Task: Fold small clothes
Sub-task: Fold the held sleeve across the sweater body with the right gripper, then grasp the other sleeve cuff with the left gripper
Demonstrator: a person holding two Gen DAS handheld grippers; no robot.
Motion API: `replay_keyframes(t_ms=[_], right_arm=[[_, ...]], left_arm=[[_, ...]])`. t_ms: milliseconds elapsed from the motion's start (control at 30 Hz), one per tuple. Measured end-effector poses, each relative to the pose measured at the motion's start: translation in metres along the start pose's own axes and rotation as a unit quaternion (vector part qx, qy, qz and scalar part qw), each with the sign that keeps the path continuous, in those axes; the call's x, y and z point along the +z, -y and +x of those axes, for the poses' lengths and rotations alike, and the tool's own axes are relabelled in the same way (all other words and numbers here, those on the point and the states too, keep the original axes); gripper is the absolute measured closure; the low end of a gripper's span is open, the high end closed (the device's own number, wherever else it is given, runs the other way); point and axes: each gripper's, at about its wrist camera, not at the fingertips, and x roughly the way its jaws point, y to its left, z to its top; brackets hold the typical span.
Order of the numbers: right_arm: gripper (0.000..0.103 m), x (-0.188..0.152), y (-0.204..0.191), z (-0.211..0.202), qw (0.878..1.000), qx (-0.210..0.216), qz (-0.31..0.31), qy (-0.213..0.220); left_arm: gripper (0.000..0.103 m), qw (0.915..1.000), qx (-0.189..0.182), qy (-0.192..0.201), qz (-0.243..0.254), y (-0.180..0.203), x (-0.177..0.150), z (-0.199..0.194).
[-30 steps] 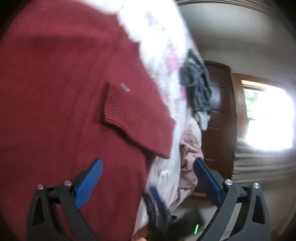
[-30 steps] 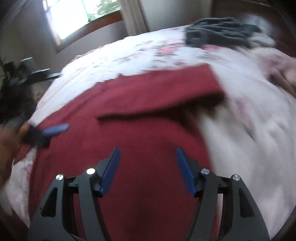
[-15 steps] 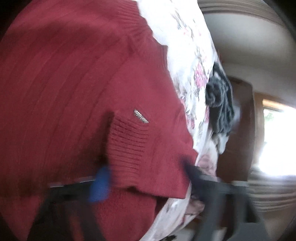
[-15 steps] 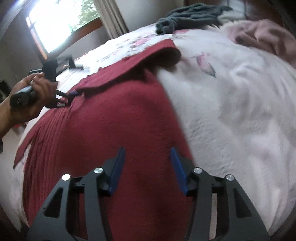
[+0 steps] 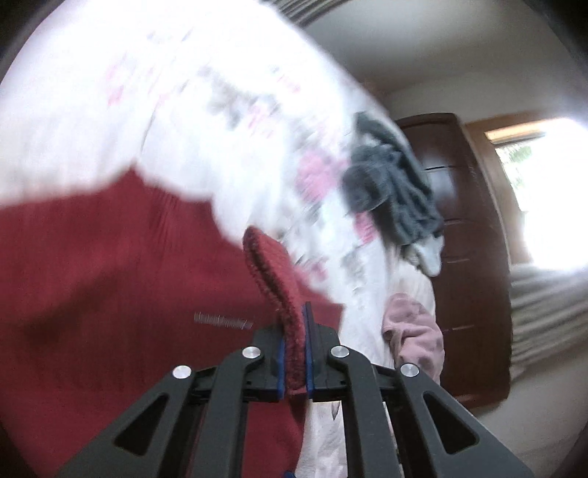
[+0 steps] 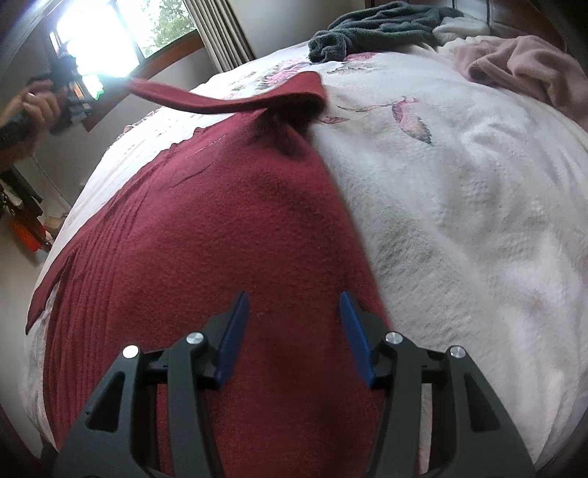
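So the red knit sweater (image 6: pixel 235 228) is spread flat across the bed (image 6: pixel 459 206), which has a white fuzzy blanket with a pink and grey floral print on it. Most of the body lies flat, with ribbed lines running along the far-left part of it in the right wrist view.

The left gripper (image 5: pixel 294 353) has its jaws clamped shut on the ribbed cuff of the sweater's sleeve (image 5: pixel 273 279), you can see the red knit squeezed right between the 2 blue pads. From the right wrist view that sleeve (image 6: pixel 228 101) is lifted off the bed and stretched out toward the person's hand (image 6: pixel 35 104) at the upper left, up by the bright window (image 6: pixel 106 40). The left view is pretty blurry, so not much detail there beyond a small shiny metal tag (image 5: pixel 222 320) on the sweater just left of the jaws.

The right gripper (image 6: pixel 294 334) hangs just over the near end of the sweater with its jaws apart, nothing between them, close to the sweater's right edge.

Other stuff on the bed: a dark grey garment (image 6: pixel 375 25) bunched at the far end and a dusty pink garment (image 6: pixel 525 70) off to the right, both well apart from the sweater. There's a dark wooden door (image 5: pixel 474 235) behind in the left view
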Motion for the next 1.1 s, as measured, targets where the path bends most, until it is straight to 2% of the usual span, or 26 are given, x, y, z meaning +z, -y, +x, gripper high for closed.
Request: replay_keyframes(t_ms=[133, 300, 367, 500, 633, 700, 767, 867, 900, 933, 967, 1033, 1100], right_arm=[[0.052, 0.000, -0.001, 0.001, 1.000, -0.002, -0.001, -0.001], [0.052, 0.000, 0.000, 0.002, 1.000, -0.004, -0.002, -0.003], [0.052, 0.001, 0.000, 0.002, 1.000, -0.003, -0.002, -0.003], [0.051, 0.000, -0.001, 0.002, 1.000, -0.005, -0.004, -0.004], [0.051, 0.000, 0.000, 0.003, 1.000, -0.006, -0.006, -0.005], [0.051, 0.001, 0.000, 0.004, 1.000, -0.006, -0.007, -0.007], [0.051, 0.002, 0.001, 0.005, 1.000, -0.006, -0.007, -0.008], [0.050, 0.001, 0.001, 0.005, 1.000, -0.006, -0.007, -0.008], [0.050, 0.001, 0.001, 0.005, 1.000, -0.006, -0.007, -0.009], [0.050, 0.001, 0.001, 0.005, 1.000, -0.007, -0.008, -0.008], [0.049, 0.001, 0.001, 0.005, 1.000, -0.007, -0.009, -0.009], [0.049, 0.002, 0.000, 0.005, 1.000, -0.008, -0.011, -0.009], [0.049, 0.001, 0.000, 0.005, 1.000, -0.008, -0.011, -0.008]], left_arm=[[0.096, 0.9990, 0.003, 0.021, 0.039, 0.019, 0.022, -0.039], [0.096, 0.9977, 0.019, 0.039, 0.052, -0.002, 0.027, -0.072], [0.096, 0.9979, 0.031, 0.042, 0.039, -0.029, 0.023, -0.077], [0.096, 0.9967, 0.071, 0.036, -0.016, -0.112, 0.008, -0.071], [0.096, 0.9911, 0.106, 0.024, -0.076, -0.191, -0.010, -0.055], [0.095, 0.9866, 0.129, 0.003, -0.100, -0.223, -0.019, -0.043], [0.087, 0.9804, 0.157, -0.006, -0.118, -0.242, -0.026, -0.040], [0.086, 0.9727, 0.193, 0.027, -0.127, -0.238, -0.026, -0.059], [0.082, 0.9738, 0.194, 0.056, -0.104, -0.222, -0.025, -0.071], [0.071, 0.9770, 0.180, 0.070, -0.091, -0.211, -0.024, -0.077], [0.066, 0.9816, 0.153, 0.079, -0.083, -0.200, -0.024, -0.081], [0.066, 0.9906, 0.100, 0.065, -0.067, -0.182, -0.024, -0.072], [0.066, 0.9922, 0.099, 0.044, -0.061, -0.180, -0.025, -0.054]])
